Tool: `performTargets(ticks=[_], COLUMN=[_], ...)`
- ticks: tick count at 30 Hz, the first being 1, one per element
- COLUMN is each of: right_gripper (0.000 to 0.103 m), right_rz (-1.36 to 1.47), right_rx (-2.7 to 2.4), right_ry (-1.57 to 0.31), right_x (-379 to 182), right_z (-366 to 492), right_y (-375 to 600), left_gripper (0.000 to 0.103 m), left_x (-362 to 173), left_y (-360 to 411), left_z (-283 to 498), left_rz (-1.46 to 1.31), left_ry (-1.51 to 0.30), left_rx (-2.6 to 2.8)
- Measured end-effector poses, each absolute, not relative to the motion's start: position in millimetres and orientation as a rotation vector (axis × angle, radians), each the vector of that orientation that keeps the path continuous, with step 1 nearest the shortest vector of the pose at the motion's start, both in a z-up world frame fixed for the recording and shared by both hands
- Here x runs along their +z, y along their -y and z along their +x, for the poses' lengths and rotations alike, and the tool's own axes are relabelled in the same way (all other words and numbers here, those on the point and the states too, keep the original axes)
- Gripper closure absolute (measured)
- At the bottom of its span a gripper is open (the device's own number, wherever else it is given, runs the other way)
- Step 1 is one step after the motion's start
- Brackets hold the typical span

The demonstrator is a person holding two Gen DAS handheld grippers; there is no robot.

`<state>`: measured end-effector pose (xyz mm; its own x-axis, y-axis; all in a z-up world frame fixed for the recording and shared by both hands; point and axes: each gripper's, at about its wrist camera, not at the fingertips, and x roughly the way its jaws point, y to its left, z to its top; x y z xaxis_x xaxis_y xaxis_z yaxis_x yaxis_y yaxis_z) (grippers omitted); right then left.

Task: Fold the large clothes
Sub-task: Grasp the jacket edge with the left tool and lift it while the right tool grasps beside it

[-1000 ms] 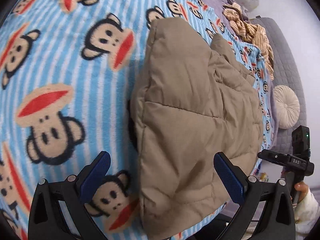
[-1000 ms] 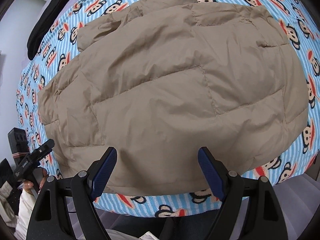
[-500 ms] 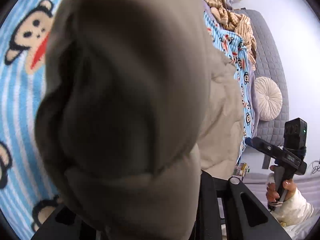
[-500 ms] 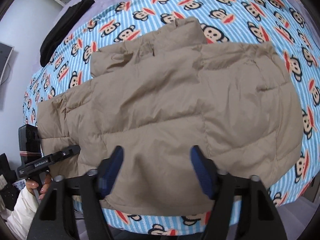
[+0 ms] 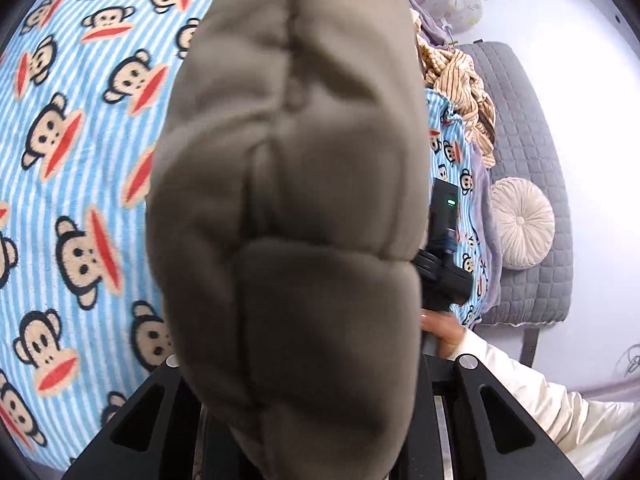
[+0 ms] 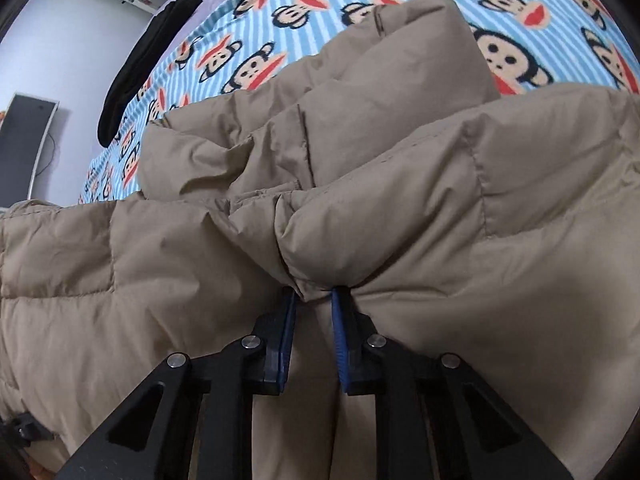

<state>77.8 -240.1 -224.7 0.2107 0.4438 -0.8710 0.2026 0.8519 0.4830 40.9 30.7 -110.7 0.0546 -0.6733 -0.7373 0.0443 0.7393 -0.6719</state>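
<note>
Tan puffer jacket (image 6: 400,208) lies across the bed, on the monkey-print blanket (image 5: 80,128). Near edge lifted in both our claws.

Right claw (image 6: 312,308): blue pads drawn close together, clamped on a bunched fold of the jacket's edge. Fabric puckers tightly at the pinch.

Left claw (image 5: 304,420): tips buried under a fat wad of jacket that fills the middle of its view. Fabric runs down between the black arms, so we judge it clamped on the jacket; the pads themselves are hidden.

Handling, our judgement: light for its bulk, soft, springy with fill, shell likely slick. It will puff back and slide, so folds need pressing flat. Best hold is on hems and quilted seams, where the layers are thin enough to pinch through.

Views compared:
- Right wrist shows the jacket's spread, its quilted panels, the bunched part further up, and a black garment (image 6: 148,64) at the far bed edge.
- Left wrist shows none of that layout. It gives the right-hand tool and the person's hand (image 5: 440,332) beside the wad, a striped cloth (image 5: 460,80), and a round cushion (image 5: 522,228) on a grey quilted bench (image 5: 528,140).
</note>
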Motion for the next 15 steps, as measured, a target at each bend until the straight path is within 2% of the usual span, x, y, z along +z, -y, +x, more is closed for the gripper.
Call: performTargets(ticks=[7, 10, 11, 12, 15], right_gripper=[0.087, 0.087, 0.082, 0.082, 0.082], right_rz=[0.692, 0.751, 0.766, 0.778, 0.846], right_rx=[0.209, 0.233, 0.243, 0.239, 0.199], right_ry=[-1.372, -1.363, -1.346, -1.326, -1.265], right_x=[-237.4, -220.8, -213.3, -205.9, -190.0], right_z=[78.7, 67.6, 61.0, 52.6, 19.8], right_y=[256.1, 276.3, 285.4, 296.3, 337.0], left_gripper=[0.075, 0.059, 0.046, 0.038, 0.029], left_x=[-86.8, -80.9, -79.9, -79.3, -83.3], left_y=[66.6, 105.7, 116.7, 127.5, 172.6], left_z=[46.8, 49.8, 50.4, 51.8, 58.4], left_rz=[-0.400, -0.334, -0.332, -0.332, -0.272], left_ry=[-1.464, -1.482, -1.491, -1.500, -1.551], left_rx=[-0.556, -0.617, -0.643, -0.661, -0.721])
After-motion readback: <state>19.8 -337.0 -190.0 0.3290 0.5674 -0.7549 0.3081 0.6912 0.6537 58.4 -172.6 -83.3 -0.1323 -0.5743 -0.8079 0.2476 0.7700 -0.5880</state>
